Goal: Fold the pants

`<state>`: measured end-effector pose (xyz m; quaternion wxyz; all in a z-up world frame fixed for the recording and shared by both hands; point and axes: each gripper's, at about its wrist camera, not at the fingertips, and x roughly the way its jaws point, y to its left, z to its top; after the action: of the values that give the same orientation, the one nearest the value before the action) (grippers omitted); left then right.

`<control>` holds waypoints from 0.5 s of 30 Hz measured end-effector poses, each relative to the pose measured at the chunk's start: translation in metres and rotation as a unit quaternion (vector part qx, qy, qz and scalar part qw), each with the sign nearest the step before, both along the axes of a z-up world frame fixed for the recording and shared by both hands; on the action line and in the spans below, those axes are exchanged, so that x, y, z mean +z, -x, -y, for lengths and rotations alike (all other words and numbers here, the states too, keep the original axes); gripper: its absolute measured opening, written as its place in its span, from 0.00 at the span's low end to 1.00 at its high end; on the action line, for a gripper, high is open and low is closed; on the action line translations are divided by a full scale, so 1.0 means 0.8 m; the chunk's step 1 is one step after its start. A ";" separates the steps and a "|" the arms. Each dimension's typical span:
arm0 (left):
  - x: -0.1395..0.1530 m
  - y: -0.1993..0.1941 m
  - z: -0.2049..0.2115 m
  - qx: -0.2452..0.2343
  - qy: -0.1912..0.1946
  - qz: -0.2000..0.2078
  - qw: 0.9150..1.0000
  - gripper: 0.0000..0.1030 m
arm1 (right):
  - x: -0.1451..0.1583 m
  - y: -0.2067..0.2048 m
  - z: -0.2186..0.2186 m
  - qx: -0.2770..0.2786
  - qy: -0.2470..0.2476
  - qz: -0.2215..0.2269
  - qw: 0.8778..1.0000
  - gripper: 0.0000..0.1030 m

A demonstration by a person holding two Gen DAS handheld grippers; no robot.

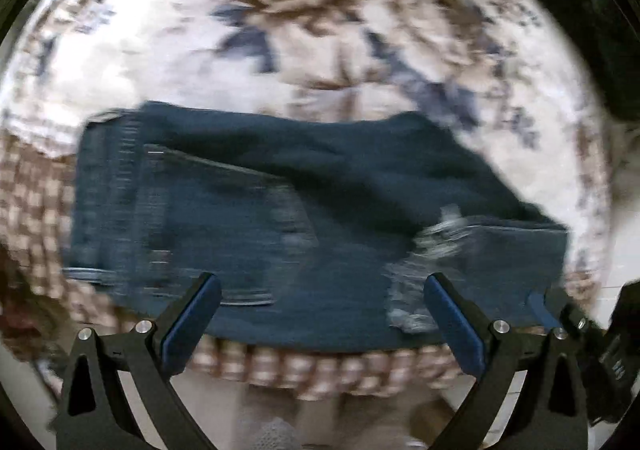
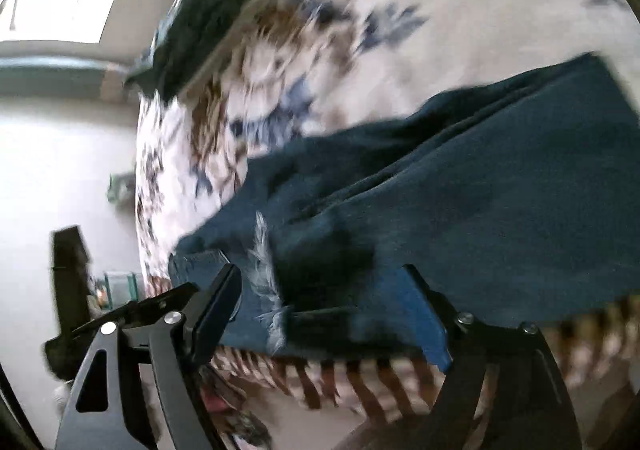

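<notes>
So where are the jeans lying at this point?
The jeans lie folded on the floral bedspread near its checked border, filling the lower middle of both wrist views, just beyond each open claw.

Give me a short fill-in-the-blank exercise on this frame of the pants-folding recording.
1. The dark blue denim pants lie on a bedspread with a ____ pattern.
2. The left tool has its jaws ____.
3. The white frayed rip belongs to the ____.
4. The right tool holds ____.

Missing words: floral; open; pants; nothing
</notes>
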<state>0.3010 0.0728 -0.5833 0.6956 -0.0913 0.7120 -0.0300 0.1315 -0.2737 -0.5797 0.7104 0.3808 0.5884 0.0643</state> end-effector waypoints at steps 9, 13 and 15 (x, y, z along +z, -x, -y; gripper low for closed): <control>-0.080 -0.014 0.143 -0.073 0.024 -0.035 0.996 0.40 | -0.002 0.036 0.138 -0.105 0.096 -0.082 0.986 0.80; -0.065 -0.001 0.173 -0.140 -0.026 0.044 0.989 0.12 | -0.022 0.030 0.161 -0.101 0.154 -0.121 0.975 0.80; -0.052 0.005 0.172 -0.159 -0.043 0.071 0.984 0.10 | -0.031 0.020 0.159 -0.087 0.175 -0.135 0.971 0.80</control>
<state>0.2969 -0.0650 -0.6251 0.7337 0.0553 0.6672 -0.1160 0.1156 -0.4007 -0.6046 0.6830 0.3056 0.6454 -0.1533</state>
